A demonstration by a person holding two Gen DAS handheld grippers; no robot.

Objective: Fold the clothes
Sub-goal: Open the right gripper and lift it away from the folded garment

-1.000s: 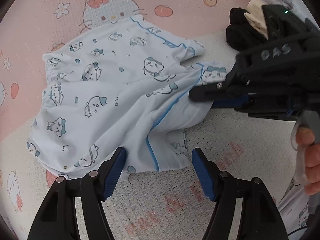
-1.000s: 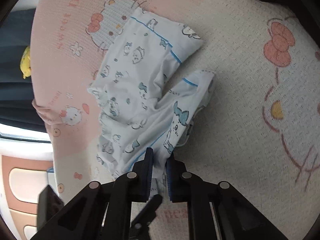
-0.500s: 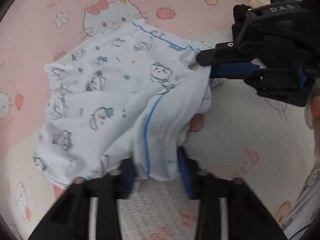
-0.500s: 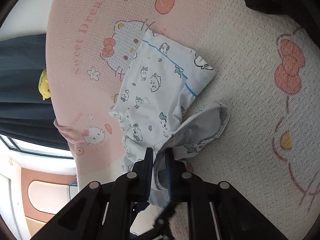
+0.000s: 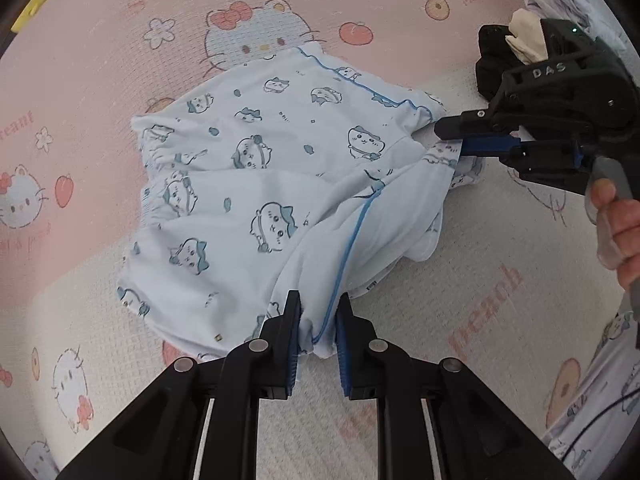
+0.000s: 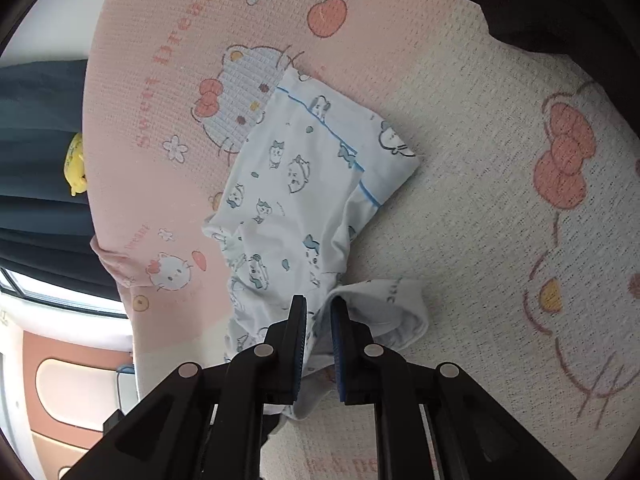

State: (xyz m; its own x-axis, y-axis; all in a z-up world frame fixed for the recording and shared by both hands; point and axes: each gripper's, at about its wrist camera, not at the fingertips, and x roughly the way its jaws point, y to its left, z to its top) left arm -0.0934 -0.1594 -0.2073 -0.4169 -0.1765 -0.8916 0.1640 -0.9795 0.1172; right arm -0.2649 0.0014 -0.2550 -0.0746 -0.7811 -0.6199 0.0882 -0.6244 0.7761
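Pale blue cotton shorts (image 5: 272,184), printed with small cartoon animals and edged with blue piping, lie rumpled on a pink and cream cartoon-cat blanket (image 5: 100,80). The left gripper (image 5: 318,322) is closing on a bunched hem with the cloth pinched between its pads; the right gripper (image 6: 318,320) is clamped on another fold. Only the left view shows the hand (image 5: 618,224) on the right gripper and dark clothes (image 5: 490,64) behind it; only the right view shows a yellow toy (image 6: 76,164) beyond the blanket's edge.
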